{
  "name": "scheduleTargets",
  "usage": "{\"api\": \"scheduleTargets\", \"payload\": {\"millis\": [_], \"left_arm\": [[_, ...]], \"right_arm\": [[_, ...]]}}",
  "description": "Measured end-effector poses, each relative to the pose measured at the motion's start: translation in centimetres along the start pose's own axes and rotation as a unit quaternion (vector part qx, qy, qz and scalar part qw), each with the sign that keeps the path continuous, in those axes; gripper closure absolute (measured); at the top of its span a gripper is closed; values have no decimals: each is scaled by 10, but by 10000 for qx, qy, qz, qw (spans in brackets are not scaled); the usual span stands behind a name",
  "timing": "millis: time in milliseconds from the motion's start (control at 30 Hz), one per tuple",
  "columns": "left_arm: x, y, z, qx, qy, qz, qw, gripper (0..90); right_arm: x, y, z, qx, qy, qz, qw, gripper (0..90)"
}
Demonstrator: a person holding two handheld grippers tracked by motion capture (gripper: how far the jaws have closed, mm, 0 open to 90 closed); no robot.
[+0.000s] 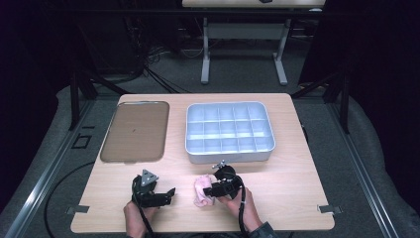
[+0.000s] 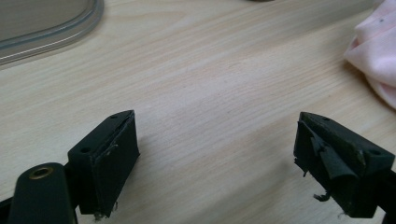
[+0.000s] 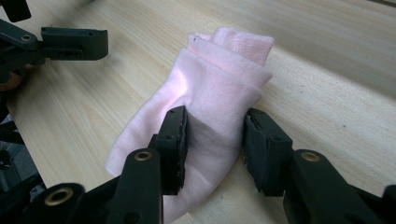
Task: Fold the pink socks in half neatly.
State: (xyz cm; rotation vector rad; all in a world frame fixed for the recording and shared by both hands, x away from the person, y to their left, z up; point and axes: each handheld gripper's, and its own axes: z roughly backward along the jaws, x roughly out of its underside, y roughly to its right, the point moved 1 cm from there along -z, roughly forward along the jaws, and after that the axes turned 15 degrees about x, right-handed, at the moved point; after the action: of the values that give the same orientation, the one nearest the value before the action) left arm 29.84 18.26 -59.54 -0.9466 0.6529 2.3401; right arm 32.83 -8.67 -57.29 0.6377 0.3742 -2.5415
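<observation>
Far left on the table (image 1: 277,198): lid (image 1: 134,131) lying flat, off the tray, presumably so the compartments stay reachable. Next, left gripper (image 1: 157,195), jaws spread wide over bare wood with nothing between them, turned toward the sock as if ready to help with it. Near the front edge, just right of that gripper: pink sock (image 3: 210,98), folded or rolled into a bundle, lying on the table, pinched across its middle by the right gripper (image 3: 214,147), pads pressing both sides, probably to keep the fold from springing loose. Beyond, toward the far side: divided tray (image 1: 230,133), compartments bare, likely the bundle's destination.
</observation>
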Motion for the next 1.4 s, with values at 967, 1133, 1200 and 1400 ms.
{"api": "scheduleTargets", "payload": {"millis": [967,1133,1200,1400], "left_arm": [[3,3,-3,-141,-117,-293,9994,98],[2,3,-3,-142,-122,-291,9994,96],[2,3,-3,-143,-122,-291,9994,96],[2,3,-3,-143,-123,-293,9994,96]], "right_arm": [[6,0,7,13,410,265,9988,819],[0,-8,9,349,303,517,9976,804],[-2,-13,9,494,257,644,9964,813],[-4,-14,11,436,284,789,9955,840]]}}
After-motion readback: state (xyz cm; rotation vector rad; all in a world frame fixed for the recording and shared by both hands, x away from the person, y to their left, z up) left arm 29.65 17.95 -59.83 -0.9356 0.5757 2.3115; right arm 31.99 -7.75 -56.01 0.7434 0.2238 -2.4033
